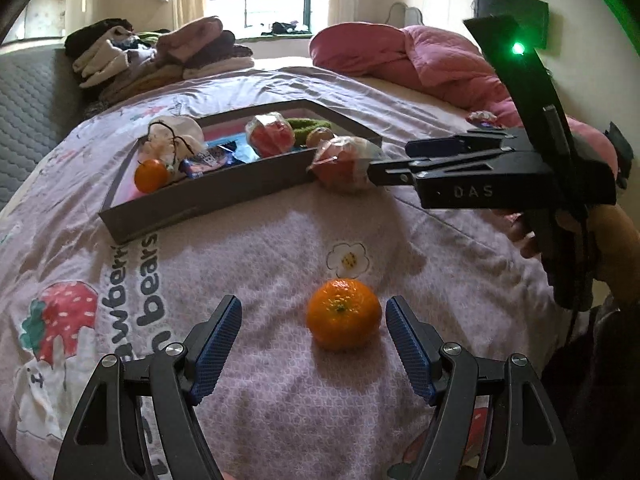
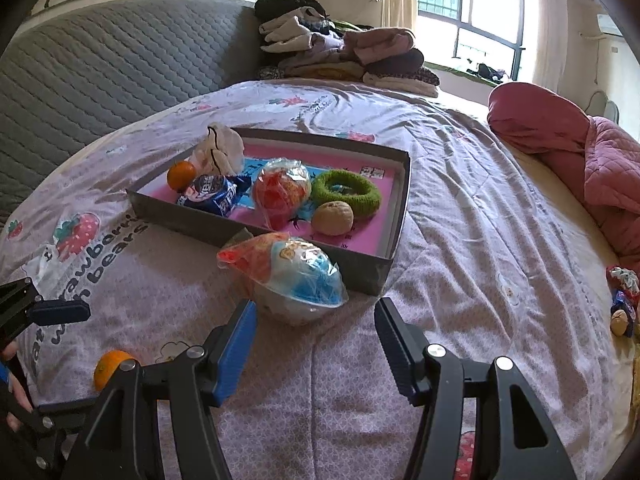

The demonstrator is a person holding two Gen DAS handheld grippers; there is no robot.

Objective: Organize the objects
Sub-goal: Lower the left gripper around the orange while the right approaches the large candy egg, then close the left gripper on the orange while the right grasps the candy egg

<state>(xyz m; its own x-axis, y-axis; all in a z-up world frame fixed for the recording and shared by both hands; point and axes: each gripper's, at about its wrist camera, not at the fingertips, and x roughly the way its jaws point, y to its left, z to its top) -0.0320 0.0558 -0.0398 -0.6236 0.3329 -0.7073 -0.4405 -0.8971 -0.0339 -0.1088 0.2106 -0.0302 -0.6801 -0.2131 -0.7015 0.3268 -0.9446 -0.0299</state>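
Observation:
A mandarin (image 1: pixel 343 313) lies on the pink bedspread just ahead of my open left gripper (image 1: pixel 314 316), nearer its right finger; it also shows in the right wrist view (image 2: pixel 109 367). A plastic-wrapped toy egg (image 2: pixel 294 276) lies on the bed against the near wall of the dark shallow box (image 2: pixel 394 232), just ahead of my open right gripper (image 2: pixel 316 320). In the left wrist view the right gripper (image 1: pixel 376 160) reaches this egg (image 1: pixel 344 164). The box (image 1: pixel 208 204) holds another mandarin (image 2: pixel 181 175), a wrapped egg (image 2: pixel 280 190), a green hair band (image 2: pixel 346 192), a walnut (image 2: pixel 332 218) and a blue packet (image 2: pixel 216 196).
Folded clothes (image 2: pixel 344 52) are stacked at the headboard. A pink quilt (image 2: pixel 568 148) is bunched at the right. Small loose items (image 2: pixel 622 300) lie at the bed's right edge. A grey padded headboard (image 2: pixel 100 68) runs along the left.

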